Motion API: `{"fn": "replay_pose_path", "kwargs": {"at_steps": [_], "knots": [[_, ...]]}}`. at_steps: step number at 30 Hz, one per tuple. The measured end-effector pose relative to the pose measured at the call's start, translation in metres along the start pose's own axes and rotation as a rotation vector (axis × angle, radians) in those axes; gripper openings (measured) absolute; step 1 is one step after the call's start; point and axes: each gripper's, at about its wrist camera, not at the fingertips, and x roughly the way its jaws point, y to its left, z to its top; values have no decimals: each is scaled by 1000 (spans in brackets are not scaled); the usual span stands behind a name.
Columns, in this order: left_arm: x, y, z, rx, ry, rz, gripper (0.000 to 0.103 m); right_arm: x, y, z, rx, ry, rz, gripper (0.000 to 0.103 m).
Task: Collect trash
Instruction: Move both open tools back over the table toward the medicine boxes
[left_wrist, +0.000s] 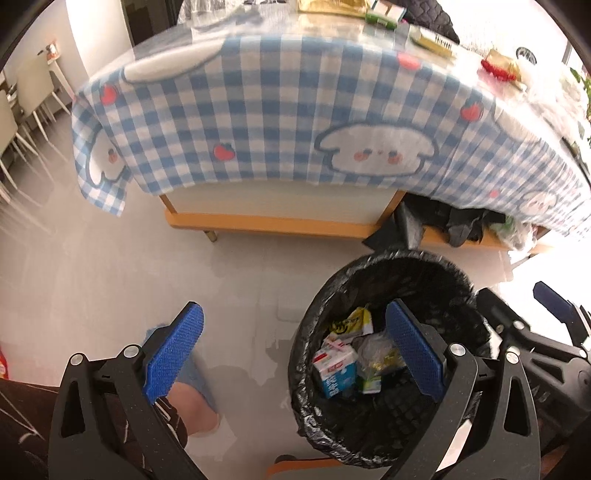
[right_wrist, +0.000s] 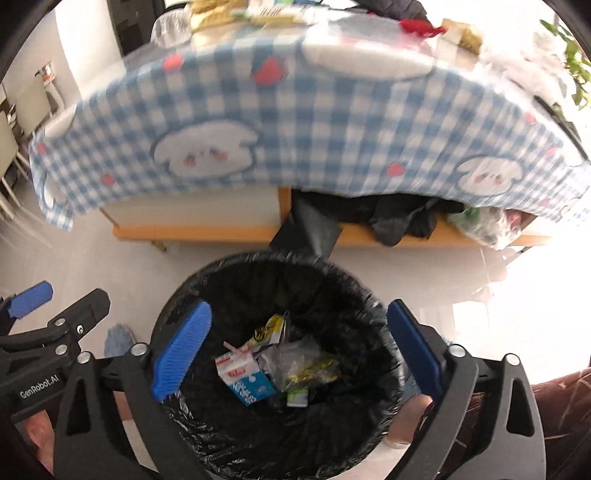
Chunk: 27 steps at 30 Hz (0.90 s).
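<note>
A round bin lined with a black bag (right_wrist: 258, 266) (left_wrist: 373, 266) stands on the pale floor in front of the table. Inside lie a blue and white milk carton (right_wrist: 245, 382) (left_wrist: 334, 374), a crumpled clear wrapper (right_wrist: 301, 363) and a yellow packet (right_wrist: 271, 326) (left_wrist: 352, 321). My right gripper (right_wrist: 299, 343) hangs open directly above the bin's mouth, nothing between its blue pads. My left gripper (left_wrist: 293, 345) is open too, over the floor at the bin's left rim, empty. Each gripper shows at the edge of the other's view.
A low table with a blue checked cloth (left_wrist: 280, 118) fills the far side; packets and boxes (left_wrist: 384, 13) lie on top. Dark clothing (right_wrist: 391, 218) sits on its lower wooden shelf. A person's foot in a blue slipper (left_wrist: 192, 376) is beside the bin. White chairs (left_wrist: 22, 110) stand at left.
</note>
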Motion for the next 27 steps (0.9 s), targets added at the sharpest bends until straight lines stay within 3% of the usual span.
{"fn": "replay_pose_path", "kwargs": {"at_steps": [10,17,20,27], "knots": [[-39,-23,36,27,-51,-50,97,-48,-30,38,-15,-99,-19,95],[-66,-46,81,64,-91,-62,97,-85,-59,86,9,-184,-45,95],[-70,-51,102,59,-80,-105,97,-91,-74,109,28,-211,-52,95],[-75,-67,149,68,-101,-96,97,-92,-103,166,27,-253,-92,95]]}}
